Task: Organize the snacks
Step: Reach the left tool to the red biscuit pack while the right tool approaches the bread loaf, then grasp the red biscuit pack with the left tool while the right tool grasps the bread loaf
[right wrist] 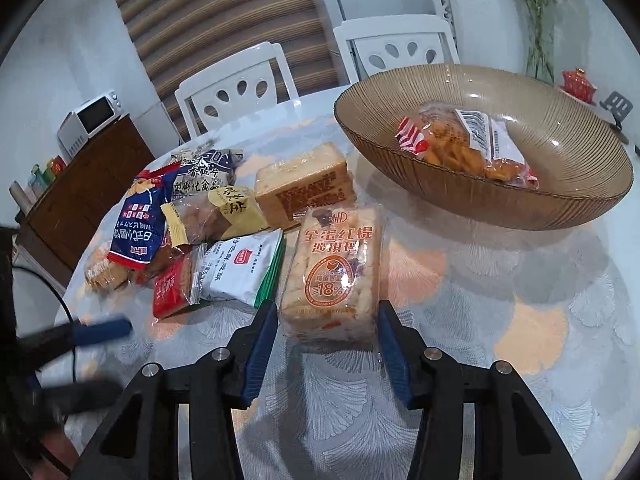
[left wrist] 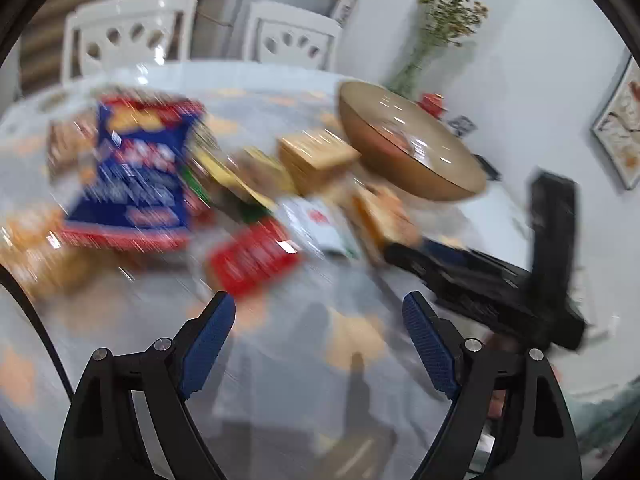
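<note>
My right gripper (right wrist: 328,322) pinched the orange-labelled cake pack (right wrist: 334,276) on the table (right wrist: 500,360); my left gripper (left wrist: 318,316) hung spread, empty.

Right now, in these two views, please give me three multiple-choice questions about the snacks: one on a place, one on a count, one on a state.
1. Where does the orange-labelled cake pack lie?
A. in the bowl
B. on the table between the right gripper's fingers
C. on a chair

2. How many snack packs are in the brown glass bowl?
A. none
B. one
C. four

3. How is the left gripper?
A. open, nothing between its fingers
B. shut on a red pack
C. holding the bowl

Answers: 1 B, the blue pads flank its near end; 2 B, only the red-and-clear pack lies inside; 3 A, its fingers stand wide over bare tablecloth.
</note>
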`<move>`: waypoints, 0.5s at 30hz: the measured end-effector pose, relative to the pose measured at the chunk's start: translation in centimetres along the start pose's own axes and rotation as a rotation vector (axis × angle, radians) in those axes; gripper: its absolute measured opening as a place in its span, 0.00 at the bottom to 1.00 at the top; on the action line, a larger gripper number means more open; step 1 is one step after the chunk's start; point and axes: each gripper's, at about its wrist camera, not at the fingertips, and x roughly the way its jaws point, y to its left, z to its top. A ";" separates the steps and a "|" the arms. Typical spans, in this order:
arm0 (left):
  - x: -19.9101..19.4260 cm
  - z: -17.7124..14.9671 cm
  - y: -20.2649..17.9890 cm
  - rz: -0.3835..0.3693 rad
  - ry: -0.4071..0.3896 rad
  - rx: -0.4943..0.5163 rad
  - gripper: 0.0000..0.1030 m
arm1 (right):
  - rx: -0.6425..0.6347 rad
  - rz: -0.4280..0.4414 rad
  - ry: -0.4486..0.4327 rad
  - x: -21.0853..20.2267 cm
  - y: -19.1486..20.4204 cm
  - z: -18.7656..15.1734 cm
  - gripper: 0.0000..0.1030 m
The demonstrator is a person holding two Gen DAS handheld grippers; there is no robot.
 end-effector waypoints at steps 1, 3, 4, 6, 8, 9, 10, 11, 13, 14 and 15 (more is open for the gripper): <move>0.4 0.4 0.1 0.018 0.001 0.019 0.82 | -0.006 -0.003 -0.003 0.0 0.1 0.0 0.47; 1.8 1.5 0.3 0.056 0.022 0.081 0.82 | -0.012 -0.003 -0.004 0.1 0.2 -0.1 0.47; 2.4 1.8 0.5 0.066 0.032 0.103 0.82 | -0.012 -0.001 -0.003 0.1 0.2 -0.1 0.47; 3.7 2.1 0.9 0.072 0.059 0.135 0.82 | -0.012 0.002 -0.003 0.2 0.3 -0.1 0.47; 4.5 2.2 1.3 0.069 0.088 0.139 0.82 | -0.015 0.002 -0.002 0.3 0.4 -0.1 0.47; 4.4 2.2 1.5 0.071 0.095 0.139 0.81 | -0.017 0.001 -0.002 0.3 0.4 -0.1 0.47; 4.3 1.9 1.4 0.065 0.098 0.139 0.80 | -0.020 -0.001 -0.003 0.3 0.4 -0.1 0.47; 4.1 1.7 1.2 0.052 0.101 0.135 0.75 | -0.023 -0.002 -0.004 0.2 0.5 -0.2 0.47; 3.5 0.9 0.6 0.036 0.116 0.126 0.69 | -0.027 -0.002 -0.004 0.2 0.5 -0.1 0.47; 3.2 0.5 0.3 0.033 0.118 0.129 0.65 | -0.028 -0.001 -0.004 0.2 0.5 -0.1 0.47; 2.7 0.0 -0.1 0.028 0.116 0.132 0.62 | -0.027 0.002 -0.004 0.2 0.5 -0.2 0.47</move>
